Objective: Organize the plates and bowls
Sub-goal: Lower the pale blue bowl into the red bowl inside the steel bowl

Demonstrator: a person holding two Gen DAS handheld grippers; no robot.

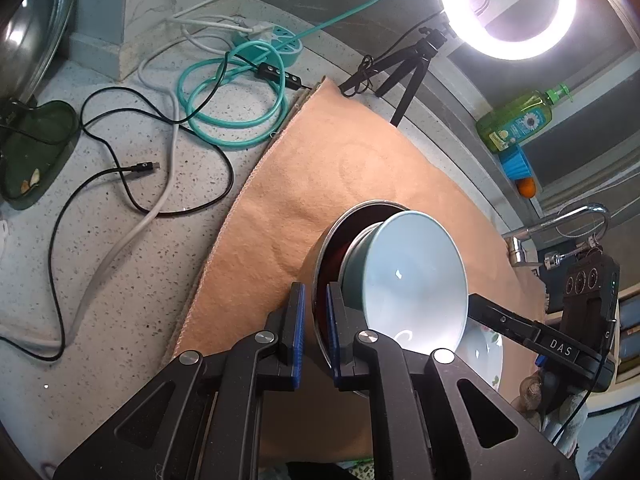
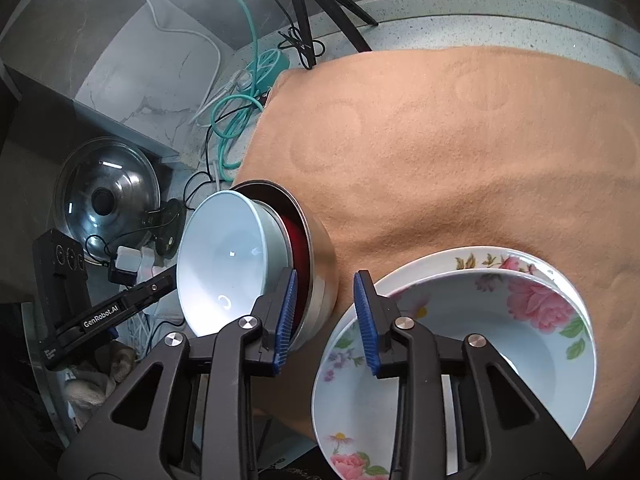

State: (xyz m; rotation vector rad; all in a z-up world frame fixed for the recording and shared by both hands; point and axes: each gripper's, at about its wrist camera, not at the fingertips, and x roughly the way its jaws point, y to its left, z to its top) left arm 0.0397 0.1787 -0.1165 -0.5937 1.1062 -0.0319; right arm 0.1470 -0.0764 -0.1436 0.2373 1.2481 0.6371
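Gripping the near rim of a steel bowl [image 1: 320, 264], the left gripper [image 1: 315, 334] has its blue pads pinched on the thin wall, one pad inside and one outside. A pale blue bowl [image 1: 416, 276] sits tilted in the steel one. The right gripper [image 2: 325, 322] stands partly open, jaws clear, between the steel bowl and two stacked floral plates [image 2: 532, 300] on the peach cloth [image 2: 460, 140]. Beyond the cloth's edge lie tangled cables [image 1: 132, 168] and a teal hose [image 1: 232, 100]; farther back stand a tripod [image 1: 412, 68] and ring light [image 1: 508, 8].
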